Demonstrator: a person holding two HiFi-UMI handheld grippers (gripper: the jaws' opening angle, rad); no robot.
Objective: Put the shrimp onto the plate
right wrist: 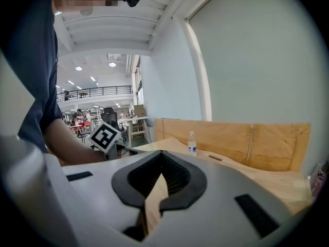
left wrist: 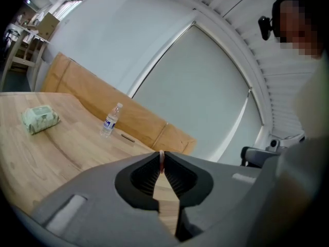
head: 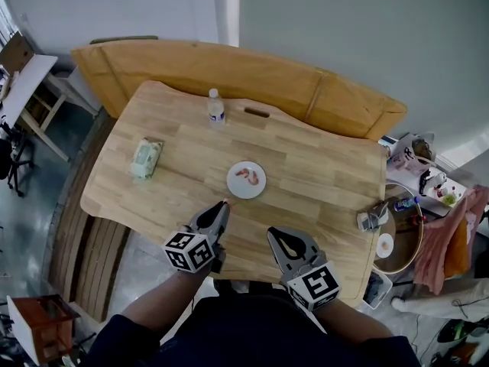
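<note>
Your left gripper (head: 224,206) is clamped on a thin pink shrimp (left wrist: 161,159), pinched upright at the very tips of its fingers. In the head view those tips sit just on your side of the plate (head: 257,189), not touching it. The plate lies near the middle of the table (head: 321,167), with other shrimp (head: 246,175) on it. Your right gripper (head: 273,234) is beside the left one near the table's front edge, fingers together and empty. A bottle (head: 216,107) stands beyond the plate, and a green pack (head: 145,158) lies well to its left.
</note>
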